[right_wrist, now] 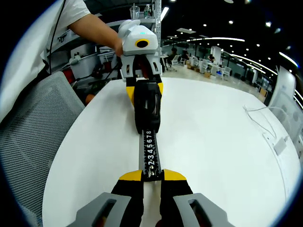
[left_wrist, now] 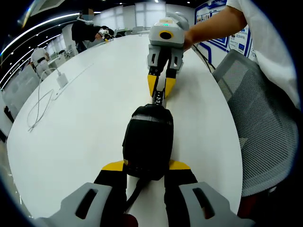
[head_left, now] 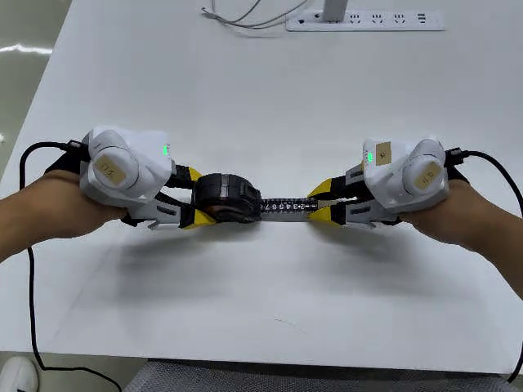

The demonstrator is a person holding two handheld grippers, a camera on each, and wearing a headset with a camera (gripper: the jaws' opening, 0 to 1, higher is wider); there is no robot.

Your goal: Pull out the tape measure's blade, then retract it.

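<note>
One tape measure (head_left: 229,198), two grippers (head_left: 194,196) (head_left: 320,203), one power strip (head_left: 365,20), one table (head_left: 245,98).

Left claw (head_left: 194,196), right claw (head_left: 319,202) face each other, tips apart (both clamped tight).

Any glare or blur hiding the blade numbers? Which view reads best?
Right gripper view: blade sharp, digits legible, no glare; fisheye bends the table edge. Head view: even light, soft shadow under the tape measure, digits tiny. Left gripper view: tape measure hides most of the blade.
</note>
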